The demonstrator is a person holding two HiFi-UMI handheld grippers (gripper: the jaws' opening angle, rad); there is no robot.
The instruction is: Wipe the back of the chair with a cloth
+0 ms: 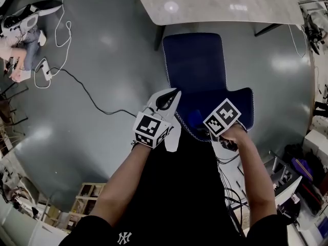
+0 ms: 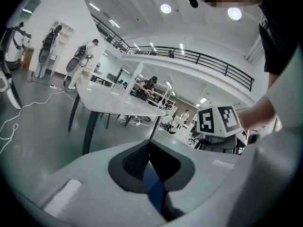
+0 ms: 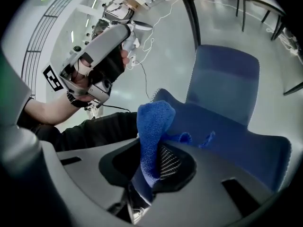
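Note:
A blue chair [image 1: 196,60] stands in front of me, its backrest [image 1: 241,102] the part nearest me. In the right gripper view, a blue cloth [image 3: 152,126] sticks up from between the jaws of my right gripper [image 3: 151,148], which is shut on it just behind the backrest's top edge [image 3: 227,134]. In the head view the cloth [image 1: 195,119] shows as a small blue wad by the right gripper [image 1: 201,128]. My left gripper [image 1: 165,101] hangs just left of the chair, shut with nothing held. In its own view the left gripper [image 2: 150,148] points toward the table, level with the floor.
A pale stone-topped table [image 1: 220,1] stands just beyond the chair's seat. A black cable [image 1: 87,94] and white cords [image 1: 43,70] run over the grey floor at left. Wooden crates [image 1: 84,199] sit low left and cluttered gear [image 1: 302,173] at right. People stand far off [image 2: 87,56].

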